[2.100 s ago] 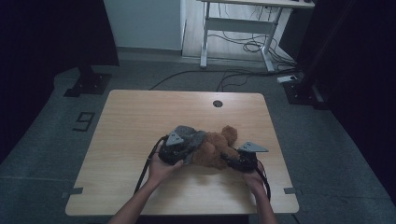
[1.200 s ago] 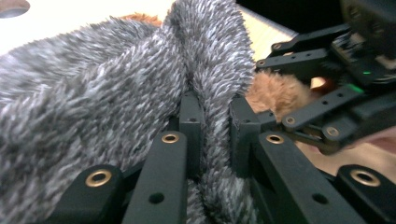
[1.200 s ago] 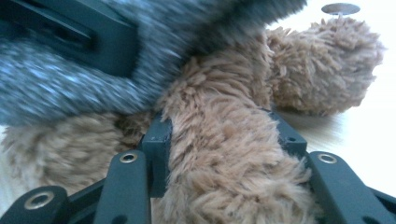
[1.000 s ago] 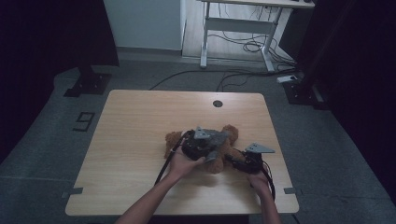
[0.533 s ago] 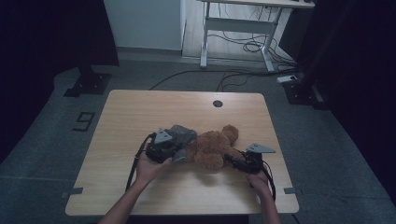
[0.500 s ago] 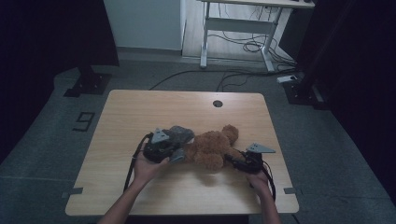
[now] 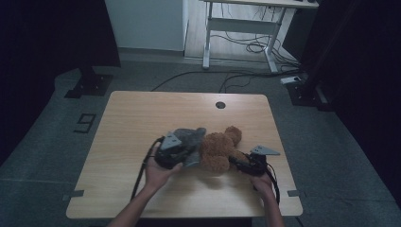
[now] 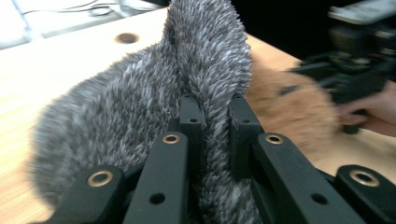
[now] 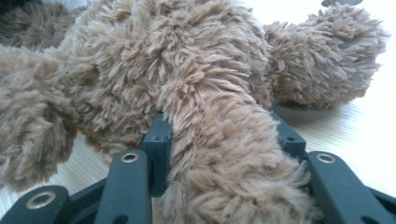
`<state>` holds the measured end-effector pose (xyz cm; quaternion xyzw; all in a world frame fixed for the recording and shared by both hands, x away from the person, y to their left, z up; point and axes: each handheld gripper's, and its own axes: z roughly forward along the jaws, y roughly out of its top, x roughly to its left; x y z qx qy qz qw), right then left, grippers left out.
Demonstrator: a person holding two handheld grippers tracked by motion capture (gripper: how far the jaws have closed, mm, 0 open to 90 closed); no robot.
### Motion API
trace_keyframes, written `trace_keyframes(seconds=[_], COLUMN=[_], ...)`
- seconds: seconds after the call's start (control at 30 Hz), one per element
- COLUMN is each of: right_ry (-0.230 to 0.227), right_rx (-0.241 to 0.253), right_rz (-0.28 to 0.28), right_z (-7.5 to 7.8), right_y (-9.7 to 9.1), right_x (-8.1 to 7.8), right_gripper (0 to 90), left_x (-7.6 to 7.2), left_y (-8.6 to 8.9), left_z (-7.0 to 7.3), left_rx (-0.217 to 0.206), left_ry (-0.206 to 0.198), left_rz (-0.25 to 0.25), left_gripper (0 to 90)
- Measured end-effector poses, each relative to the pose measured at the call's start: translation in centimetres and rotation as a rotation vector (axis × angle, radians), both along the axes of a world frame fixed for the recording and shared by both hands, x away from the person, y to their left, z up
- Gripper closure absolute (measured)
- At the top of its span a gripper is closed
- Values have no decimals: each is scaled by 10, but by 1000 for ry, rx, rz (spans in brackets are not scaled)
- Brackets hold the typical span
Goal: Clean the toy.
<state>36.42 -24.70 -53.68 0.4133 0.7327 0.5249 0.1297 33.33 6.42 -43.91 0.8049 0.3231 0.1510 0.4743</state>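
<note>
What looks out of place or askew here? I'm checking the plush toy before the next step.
The brown teddy bear lies flat on the table, not sitting up. A grey furry garment is bunched at its left, a fold pinched in the left tongs. The right tongs clamp a limb. No damage or spill shows.

Brown teddy bear (image 7: 218, 150) on wooden table (image 7: 132, 118), grey furry cloth (image 7: 189, 137) beside it, left claw (image 7: 187, 153), right claw (image 7: 235, 161)
</note>
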Motion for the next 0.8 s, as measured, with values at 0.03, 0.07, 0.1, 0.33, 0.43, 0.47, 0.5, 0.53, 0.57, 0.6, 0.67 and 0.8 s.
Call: trace_keyframes(seconds=[0.03, 0.07, 0.1, 0.33, 0.43, 0.47, 0.5, 0.53, 0.57, 0.6, 0.67, 0.8], right_ry=[0, 0, 0, -4, -4, -4, -3, -4, -3, -5, -4, -6], right_rx=[0, 0, 1, -3, -3, -4, -7, -9, -14, -15, -14, -11], right_rz=[0, -1, -1, 19, 25, 26, 29, 30, 31, 30, 29, 36], right_z=[0, 0, 0, -1, -1, -1, -1, -1, -1, -1, -1, -3], right_y=[0, 0, 0, 1, 3, 3, 4, 4, 5, 5, 6, 5], right_x=[0, 0, 0, 0, 1, 1, 1, 0, 0, 0, 0, 1], right_gripper=[530, 530, 530, 529, 528, 528, 528, 527, 527, 527, 528, 529], left_x=[1, 2, 5, 18, 16, 16, 14, 13, 11, 10, 8, 15], left_y=[-11, -21, -29, -16, 5, 12, 20, 25, 31, 38, 53, 89], left_z=[-4, -9, -16, -44, -45, -46, -46, -46, -46, -46, -46, -46], left_rx=[14, 22, 28, -22, -20, -25, -25, -24, -22, -19, -17, -54], left_ry=[9, 26, 46, 116, 118, 121, 120, 117, 111, 103, 94, 119], left_rz=[-16, -27, -32, -18, 10, 17, 26, 33, 45, 59, 96, 191], left_gripper=[789, 789, 789, 791, 792, 793, 794, 794, 793, 793, 792, 792])
